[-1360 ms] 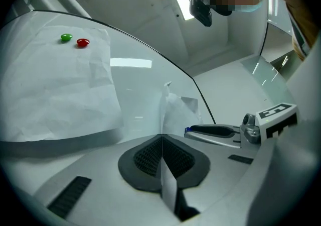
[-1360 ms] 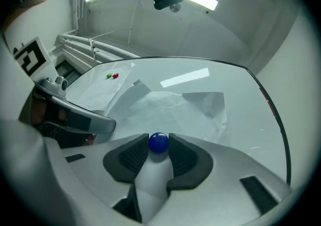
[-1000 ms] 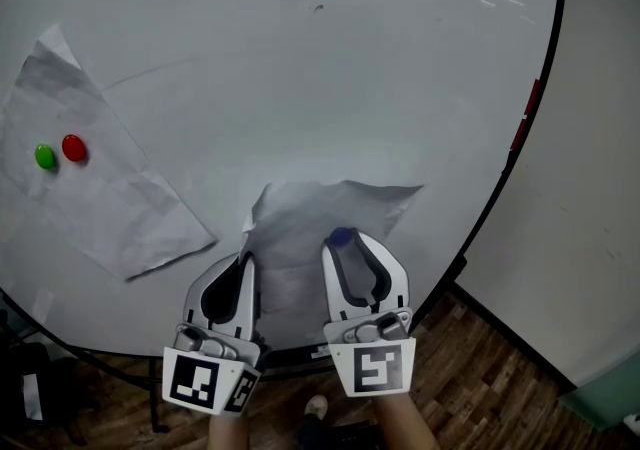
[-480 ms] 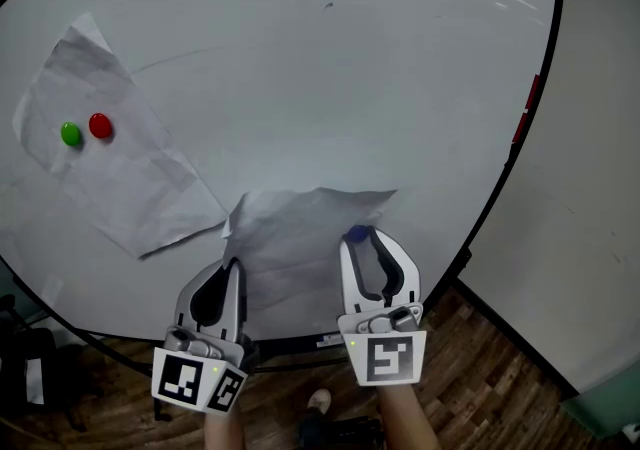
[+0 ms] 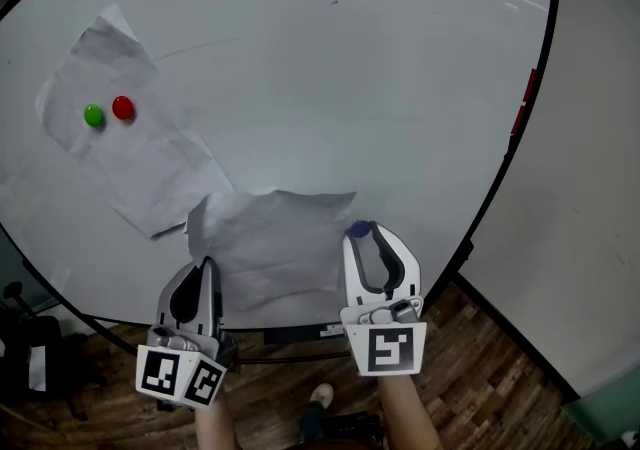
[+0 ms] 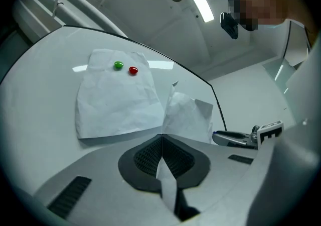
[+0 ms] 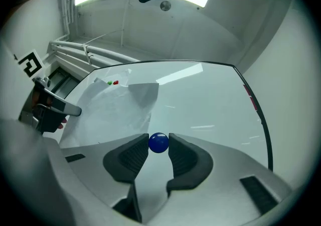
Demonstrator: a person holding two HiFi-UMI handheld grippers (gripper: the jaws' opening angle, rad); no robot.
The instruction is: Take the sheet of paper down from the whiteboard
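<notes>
Left gripper pinching paper sheet, right gripper gripping blue magnet, second sheet beside

Spare creased sheet is pinned upper left on whiteboard by green magnet and red magnet, side by side. Wooden floor is seen below.

One whiteboard, two paper sheets, one green magnet, one red magnet, one blue magnet.

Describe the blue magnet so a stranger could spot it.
At the big whiteboard, look near the lower edge for the right claw. The blue magnet is the small ball pinched between its jaws; the red magnet and green magnet sit far upper left.
</notes>
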